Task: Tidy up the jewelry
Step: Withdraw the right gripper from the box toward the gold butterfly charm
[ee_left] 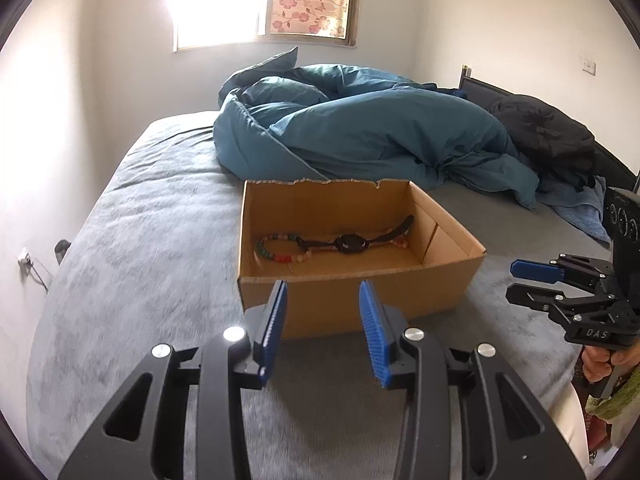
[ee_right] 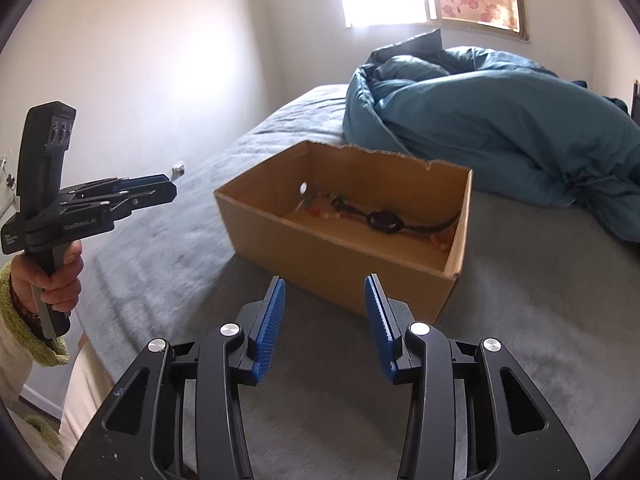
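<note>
Both tongs are apart and hold nothing. The left gripper hangs over the grey bed, and the cardboard box sits just past its blue tips. The right gripper hangs the same way, with a corner of the box just in front of it.

The jewelry is inside the box, ahead of both tongs. A bead necklace with colored beads lies on the box floor. A dark strap piece lies across it (it may be a watch or a bracelet, I cannot tell). Some pale beads show at the far end too.

I think most of the job is done, since no jewelry shows on the bed near the tongs.

What could go wrong? The strap lies on top of the beads, so a pull on one may drag the other and tangle them. The box is light and the bed is soft, so a bump from a tong may tip or slide it.
</note>
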{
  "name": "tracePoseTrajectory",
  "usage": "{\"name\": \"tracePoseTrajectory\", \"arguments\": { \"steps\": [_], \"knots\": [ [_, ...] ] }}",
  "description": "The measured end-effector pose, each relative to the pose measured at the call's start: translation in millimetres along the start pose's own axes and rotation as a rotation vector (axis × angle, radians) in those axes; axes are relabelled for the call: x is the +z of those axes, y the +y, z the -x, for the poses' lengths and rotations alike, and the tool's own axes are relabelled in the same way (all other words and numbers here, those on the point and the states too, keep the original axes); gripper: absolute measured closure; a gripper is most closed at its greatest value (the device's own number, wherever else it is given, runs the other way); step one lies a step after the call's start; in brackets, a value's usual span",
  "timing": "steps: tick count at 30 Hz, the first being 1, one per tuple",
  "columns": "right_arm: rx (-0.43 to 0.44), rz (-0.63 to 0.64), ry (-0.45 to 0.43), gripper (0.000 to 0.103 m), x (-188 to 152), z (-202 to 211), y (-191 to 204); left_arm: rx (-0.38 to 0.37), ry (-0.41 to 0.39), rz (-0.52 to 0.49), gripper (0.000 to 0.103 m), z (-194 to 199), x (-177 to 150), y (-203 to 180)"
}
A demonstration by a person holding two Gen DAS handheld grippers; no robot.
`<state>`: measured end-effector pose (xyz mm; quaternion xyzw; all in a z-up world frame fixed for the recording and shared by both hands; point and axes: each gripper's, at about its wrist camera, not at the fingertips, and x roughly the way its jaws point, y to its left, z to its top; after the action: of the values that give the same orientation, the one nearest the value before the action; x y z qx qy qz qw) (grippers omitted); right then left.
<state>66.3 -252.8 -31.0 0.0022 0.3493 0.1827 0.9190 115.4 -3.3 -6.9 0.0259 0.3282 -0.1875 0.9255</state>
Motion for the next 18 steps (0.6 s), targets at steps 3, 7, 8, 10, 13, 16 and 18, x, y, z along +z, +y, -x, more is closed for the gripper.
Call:
{"name": "tracePoseTrajectory", "arguments": {
  "steps": [3,7,8,10,13,16,18],
  "knots": [
    [0.002,0.003,0.018,0.062,-9,0,9,0.002,0.012,0.007,0.067,6,-14,1],
    [0.005,0.005,0.052,0.06,-20,-4,18,0.003,0.039,0.02,0.067,10,-37,2],
    [0.005,0.006,0.058,0.059,-22,-6,20,0.005,0.044,0.022,0.067,10,-41,2],
    [0.009,0.002,0.071,0.057,-26,-8,24,0.011,0.059,0.027,0.067,10,-52,2],
    [0.016,0.001,0.085,0.057,-30,-10,30,0.019,0.085,0.027,0.067,5,-66,2],
    [0.013,0.011,0.097,0.055,-32,-13,35,0.016,0.106,0.034,0.067,0,-78,1],
    [0.01,0.018,0.103,0.055,-34,-14,37,0.017,0.118,0.033,0.067,-3,-83,1]
  ]
}}
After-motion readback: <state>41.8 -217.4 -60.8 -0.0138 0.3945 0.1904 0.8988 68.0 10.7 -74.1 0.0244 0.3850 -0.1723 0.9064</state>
